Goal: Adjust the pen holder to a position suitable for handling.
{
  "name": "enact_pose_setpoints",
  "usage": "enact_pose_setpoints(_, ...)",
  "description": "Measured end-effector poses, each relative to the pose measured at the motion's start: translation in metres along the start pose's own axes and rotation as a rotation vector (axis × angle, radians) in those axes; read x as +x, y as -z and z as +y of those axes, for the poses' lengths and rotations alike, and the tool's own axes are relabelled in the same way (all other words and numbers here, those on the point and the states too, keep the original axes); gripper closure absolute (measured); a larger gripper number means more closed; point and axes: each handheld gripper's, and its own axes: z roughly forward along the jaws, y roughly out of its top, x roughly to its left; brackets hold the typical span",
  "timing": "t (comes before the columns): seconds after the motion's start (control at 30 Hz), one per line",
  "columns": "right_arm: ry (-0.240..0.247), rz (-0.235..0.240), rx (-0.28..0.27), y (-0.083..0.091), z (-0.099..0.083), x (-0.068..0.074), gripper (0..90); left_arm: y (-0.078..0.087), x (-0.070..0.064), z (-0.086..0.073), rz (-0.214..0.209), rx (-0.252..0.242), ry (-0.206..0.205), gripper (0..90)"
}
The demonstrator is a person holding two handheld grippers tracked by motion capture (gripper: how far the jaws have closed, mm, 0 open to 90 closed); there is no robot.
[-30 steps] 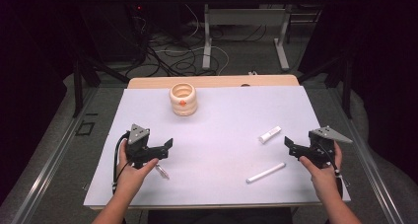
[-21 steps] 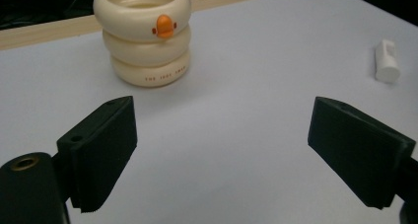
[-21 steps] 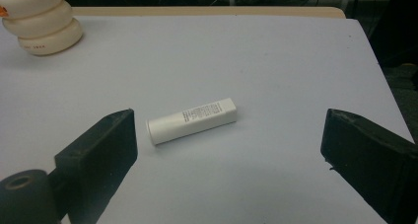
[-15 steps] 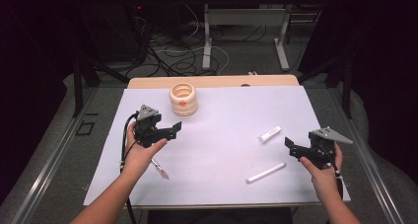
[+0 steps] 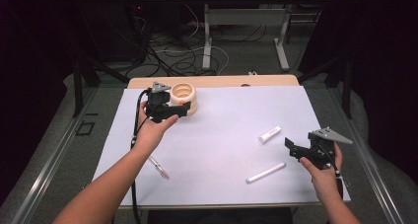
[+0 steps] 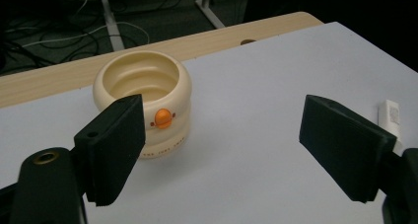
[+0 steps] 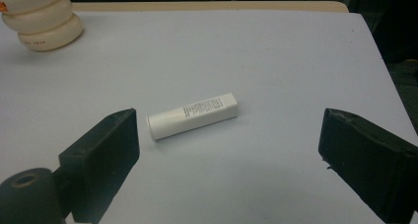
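Cream ringed cup [image 5: 183, 96]: 1 | white tubes: 2 | pen [image 5: 158, 167]: 1 | both tongs agape, empty

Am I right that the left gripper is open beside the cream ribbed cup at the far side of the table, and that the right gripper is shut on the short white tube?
Not quite. The left gripper is indeed open beside the cream ribbed cup, but the right gripper is open too and holds nothing. The right gripper view shows the short white tube lying free on the table, ahead of the parted jaws.

Cream ribbed cup [image 5: 183, 97] upright, far-left on white sheet [image 5: 226, 150]
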Motion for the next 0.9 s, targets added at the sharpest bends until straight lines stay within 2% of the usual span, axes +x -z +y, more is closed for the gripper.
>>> enact_pose_setpoints(0.23,0.003,0.001,-0.008,-0.001,0.0,0.0,8.1,-0.011,0.003,0.019,-0.001,0.02,0.022,20.6)
enact_pose_setpoints(0.27,0.007,0.002,0.019,0.001,0.0,0.0,8.2,-0.012,0.003,0.023,-0.003,0.031,0.019,21.8)
enact_pose_setpoints(0.3,0.003,0.001,-0.001,-0.001,0.0,0.0,8.5,-0.015,0.003,0.026,0.001,0.032,0.022,23.1)
enact_pose_setpoints(0.33,0.001,0.003,-0.004,-0.002,0.0,0.0,8.6,-0.019,0.002,0.033,0.008,0.04,0.013,23.3)
enact_pose_setpoints(0.4,0.0,0.003,-0.003,-0.002,-0.001,0.0,8.6,-0.022,0.002,0.036,0.006,0.045,0.012,23.8)
enact_pose_setpoints(0.67,-0.003,-0.002,0.008,-0.001,-0.001,-0.001,9.0,-0.044,-0.002,0.054,-0.007,0.085,-0.038,29.0)
enact_pose_setpoints(0.73,-0.002,0.002,0.001,-0.002,-0.001,-0.001,9.1,-0.053,-0.002,0.057,0.007,0.098,-0.061,30.1)
enact_pose_setpoints(0.9,0.002,0.004,-0.001,-0.002,-0.001,-0.002,9.1,-0.063,0.002,0.059,0.01,0.118,-0.044,31.5)
